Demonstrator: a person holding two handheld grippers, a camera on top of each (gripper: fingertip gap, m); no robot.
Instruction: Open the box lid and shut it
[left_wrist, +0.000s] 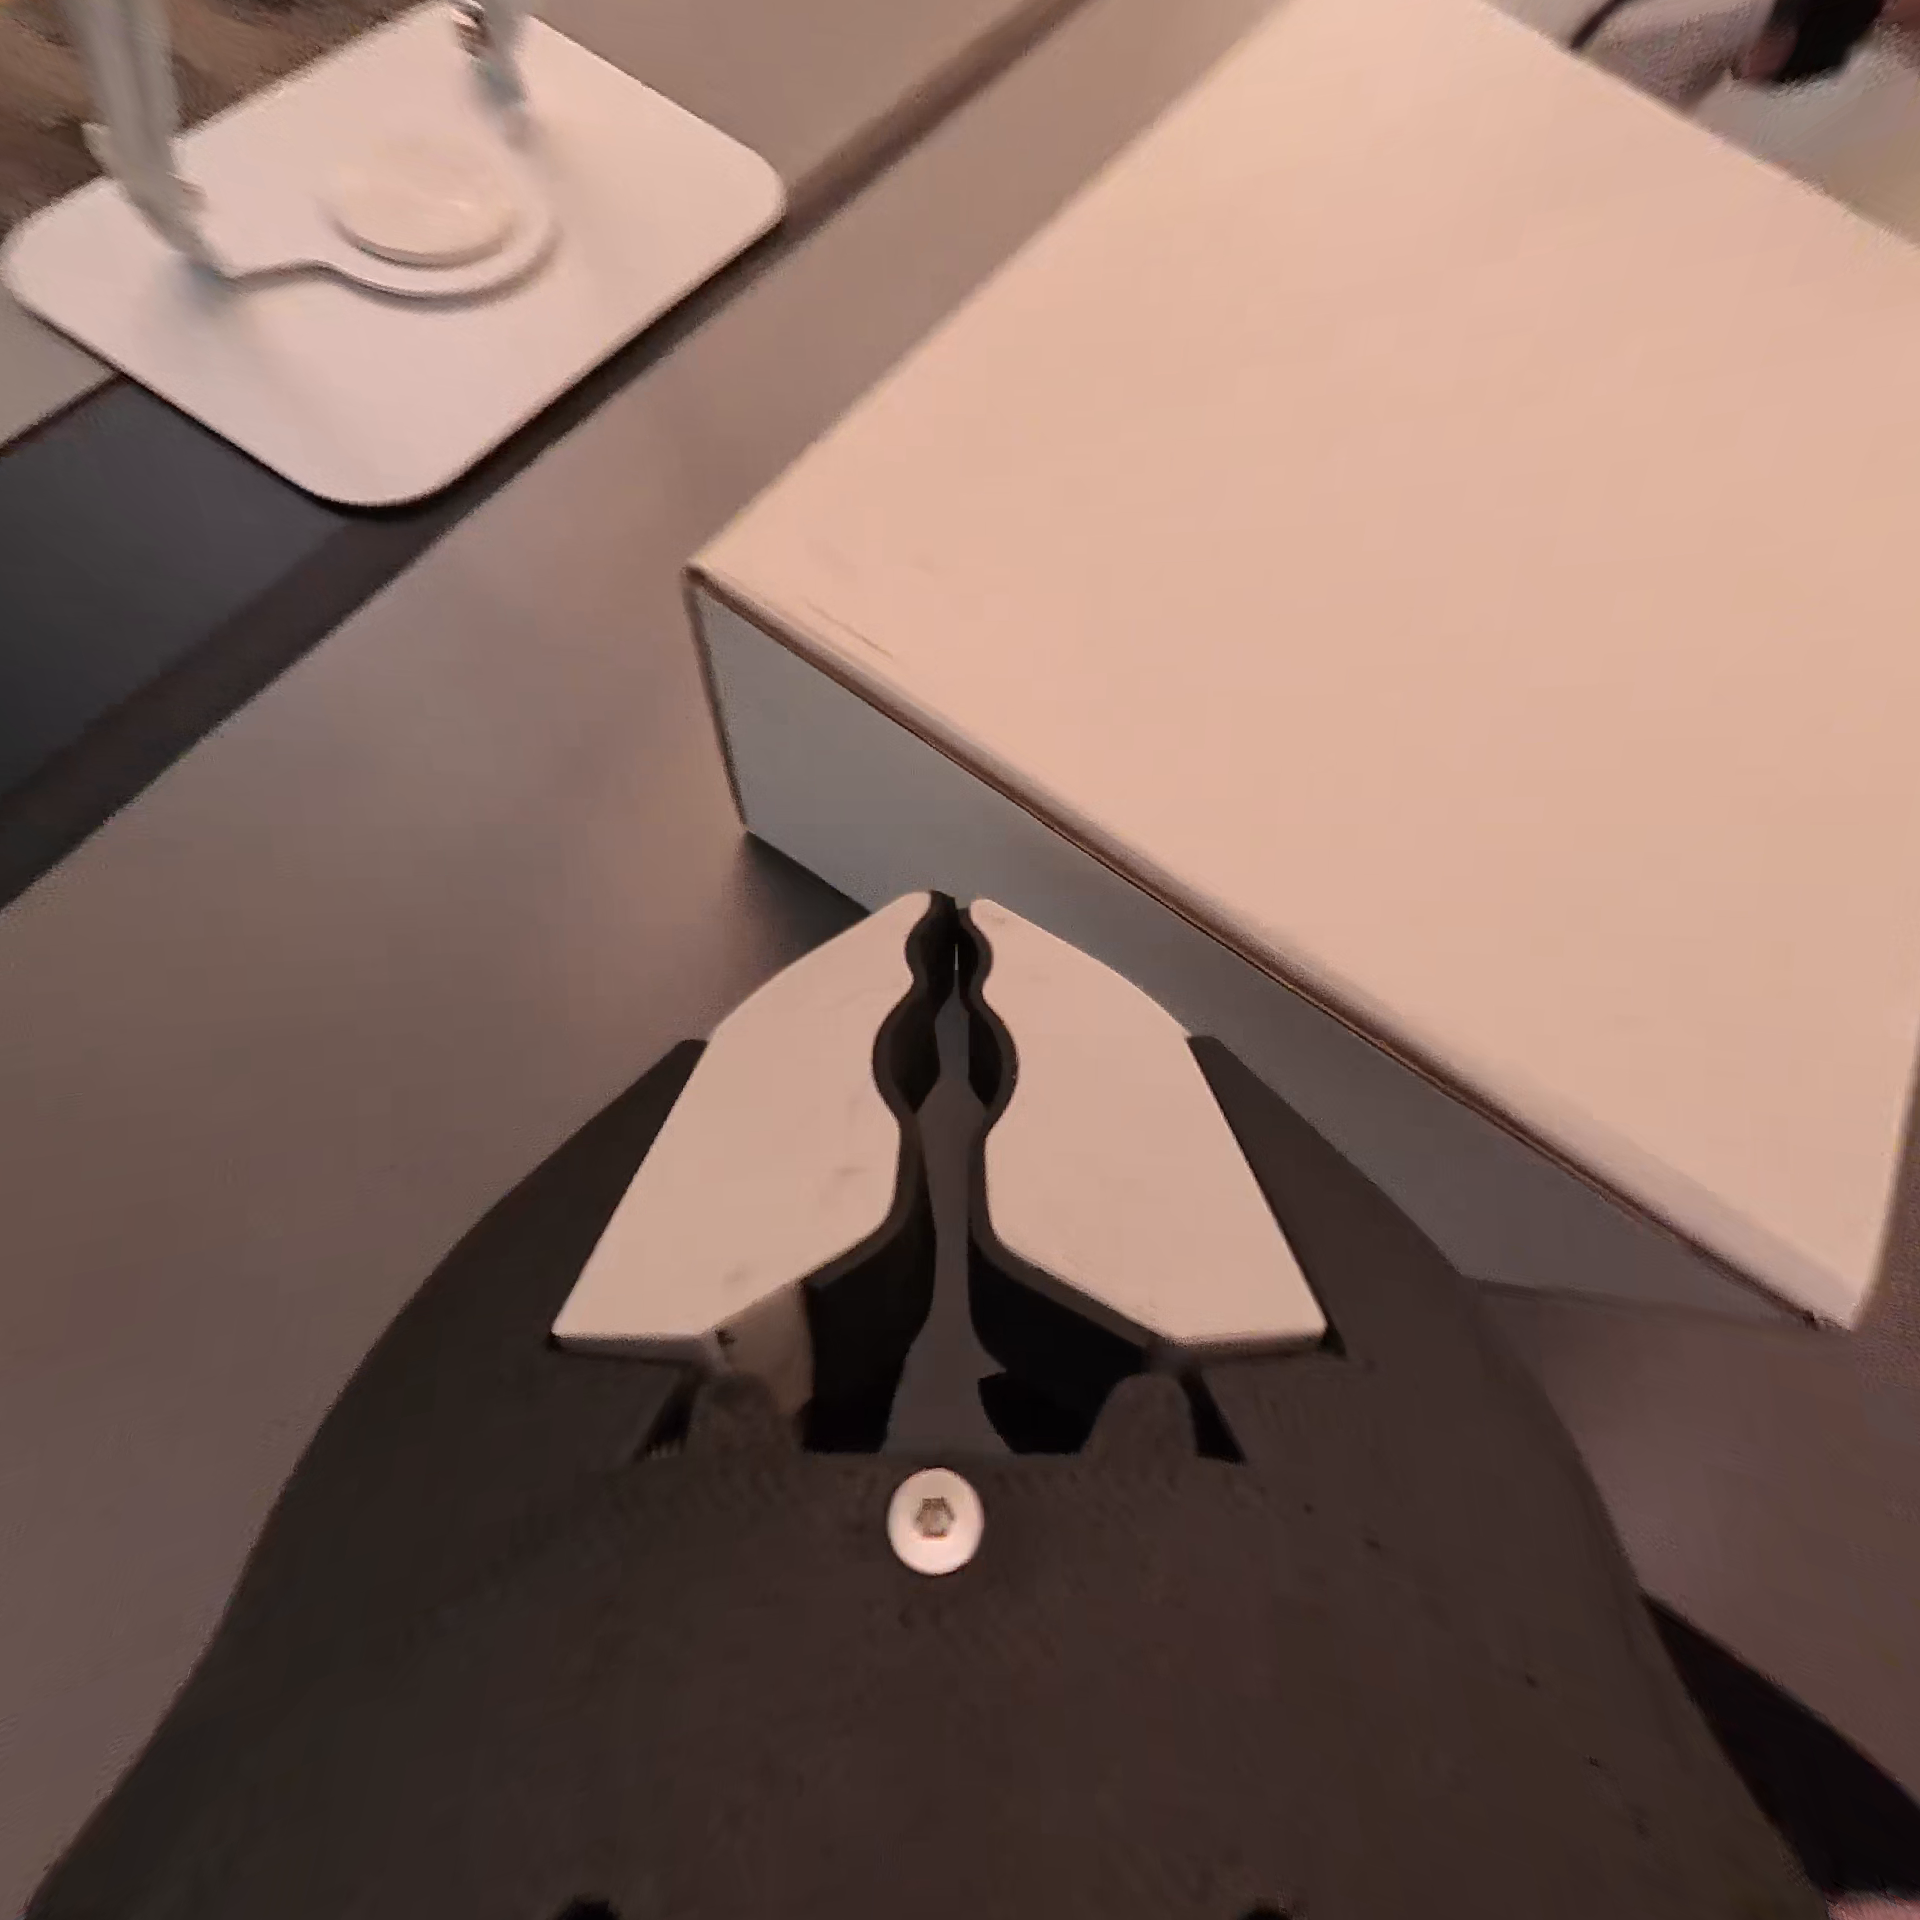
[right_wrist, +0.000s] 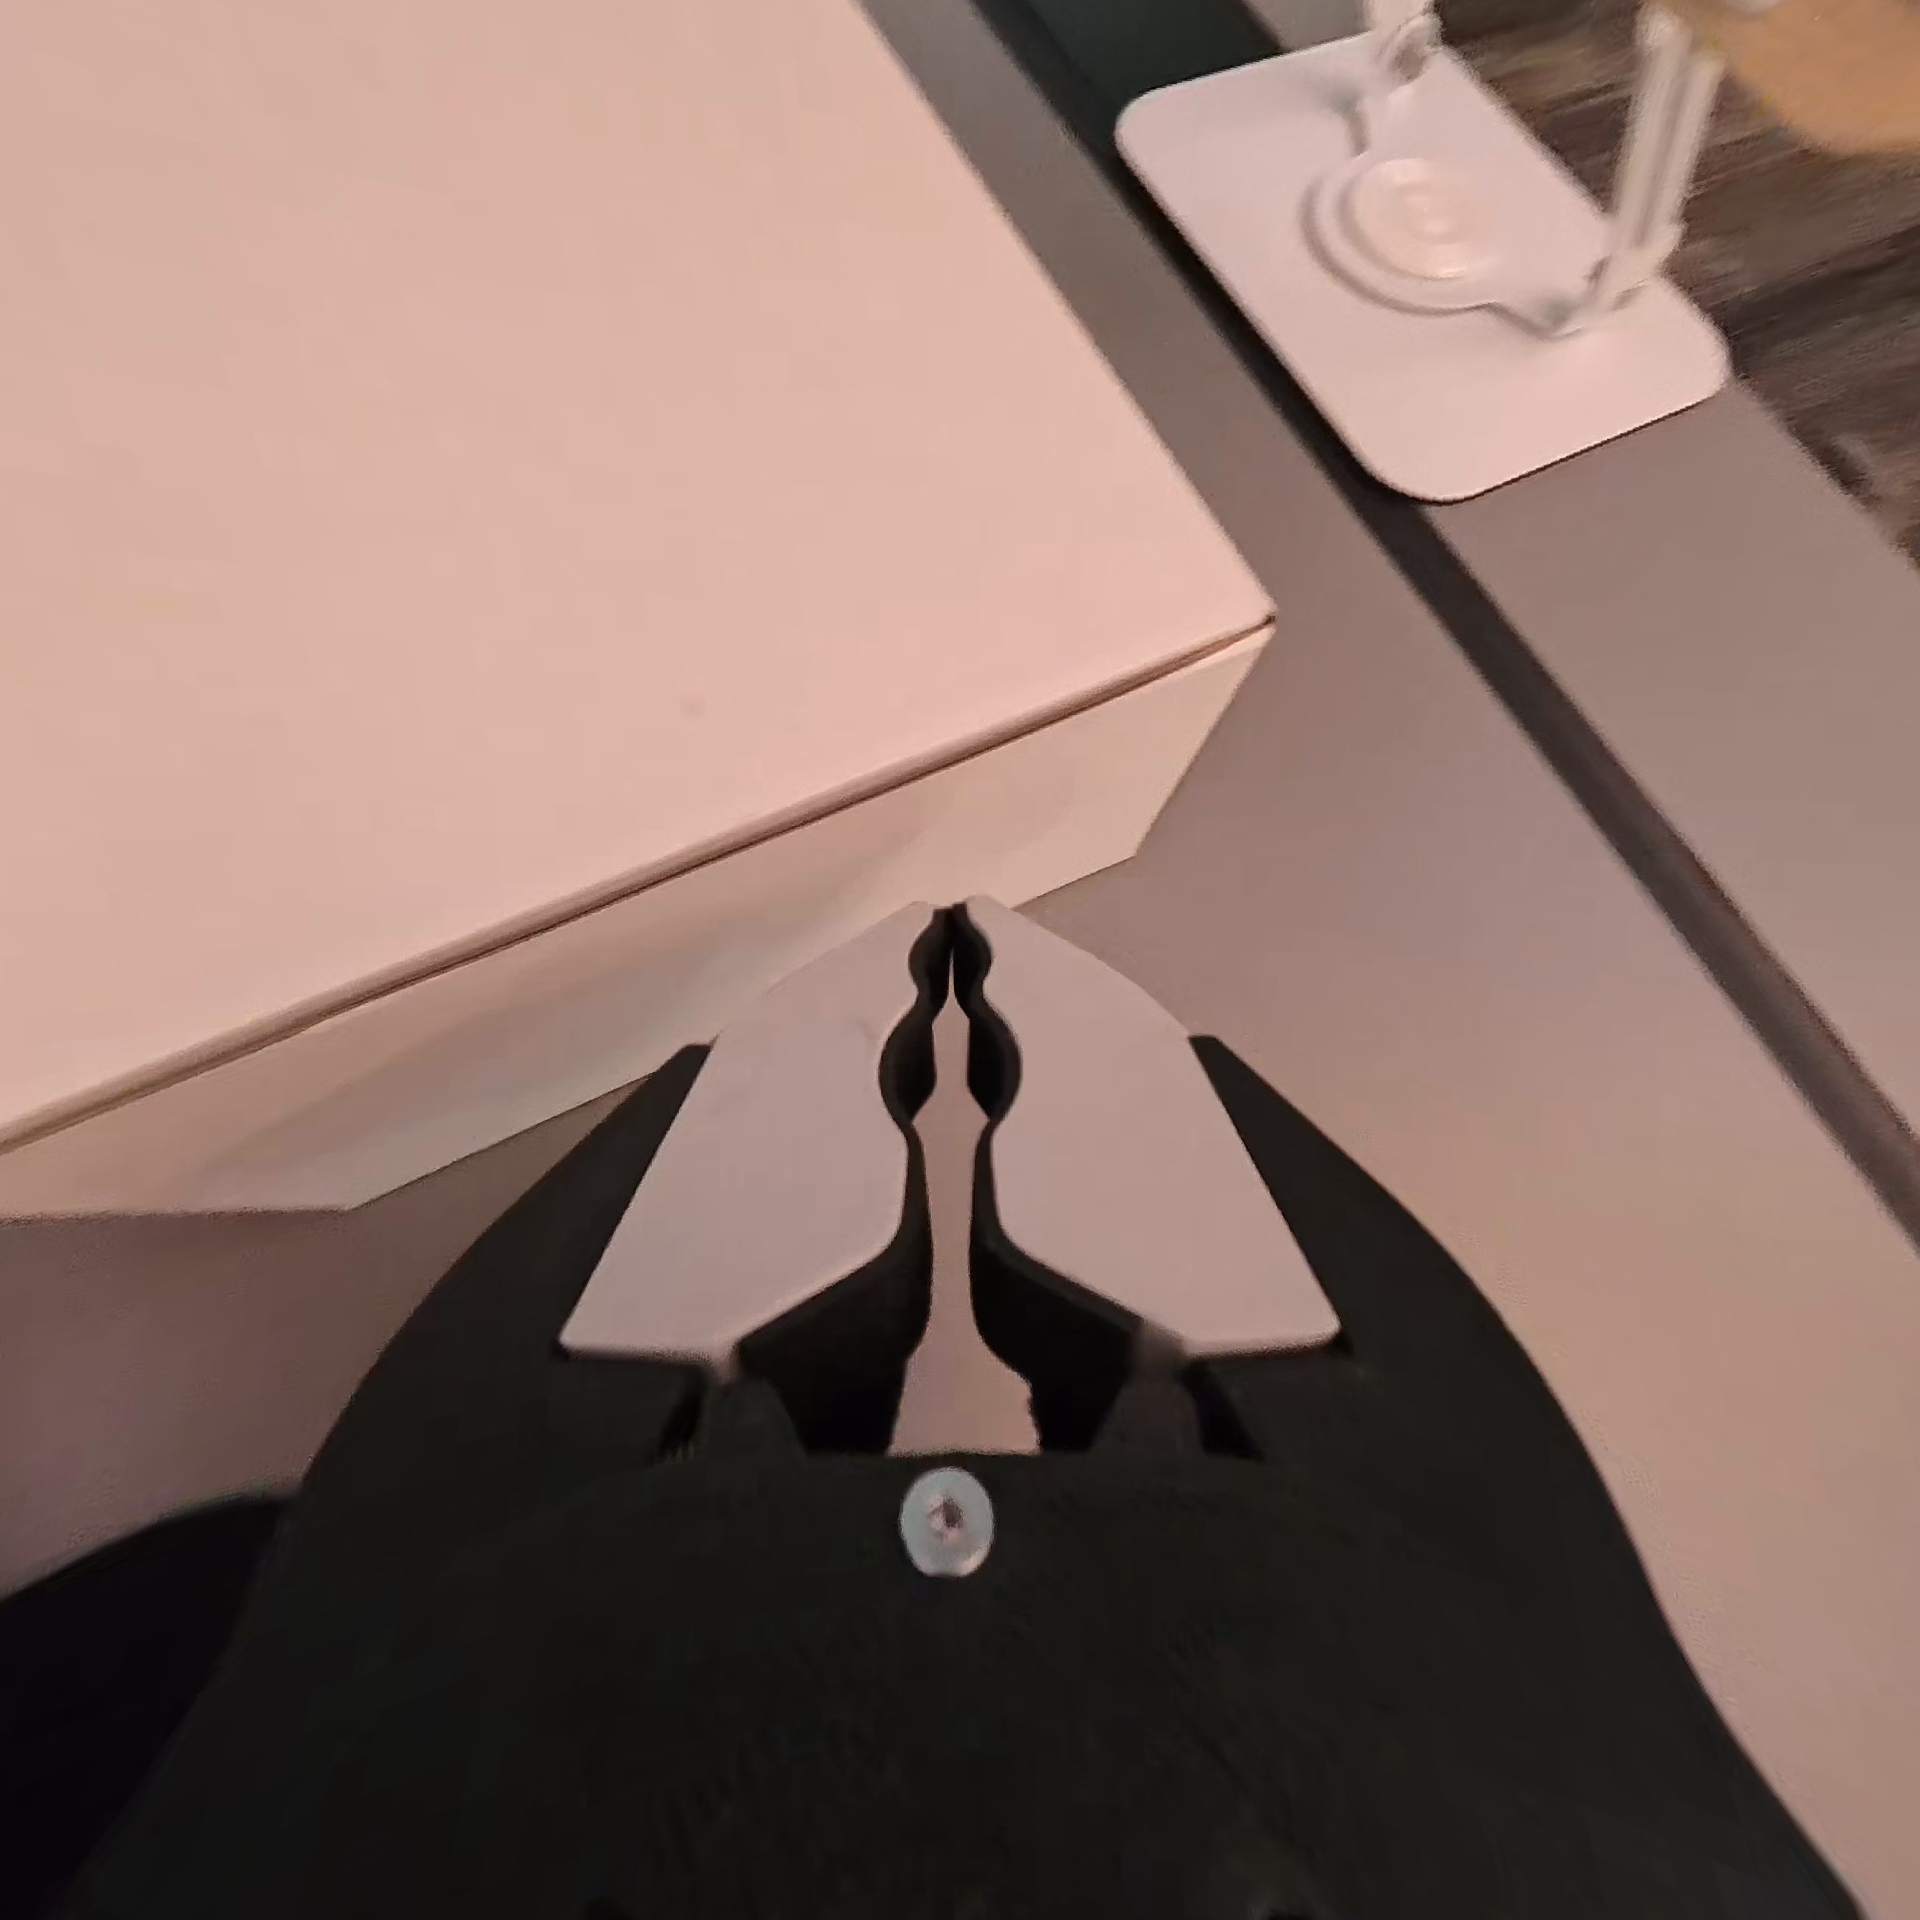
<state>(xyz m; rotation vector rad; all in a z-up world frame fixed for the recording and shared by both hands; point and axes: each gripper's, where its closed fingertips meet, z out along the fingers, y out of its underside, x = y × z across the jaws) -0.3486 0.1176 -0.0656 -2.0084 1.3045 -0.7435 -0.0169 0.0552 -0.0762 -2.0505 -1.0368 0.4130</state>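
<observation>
Box: white box (left_wrist: 1403, 582), lid down, on the tabletop (left_wrist: 364, 987).
Left tongs (left_wrist: 954, 914): closed, empty, near its left corner.
Right tongs (right_wrist: 954, 920): closed, empty, near its right corner.

White rectangular cardboard box (left_wrist: 1351, 623) lying flat on the dark tabletop, its lid sitting shut and flush, filling the upper right of the left wrist view, upper left of the right wrist view (right_wrist: 416, 520)

Dim warm light, soft shadows, motion blur toward wide-angle edges.
</observation>
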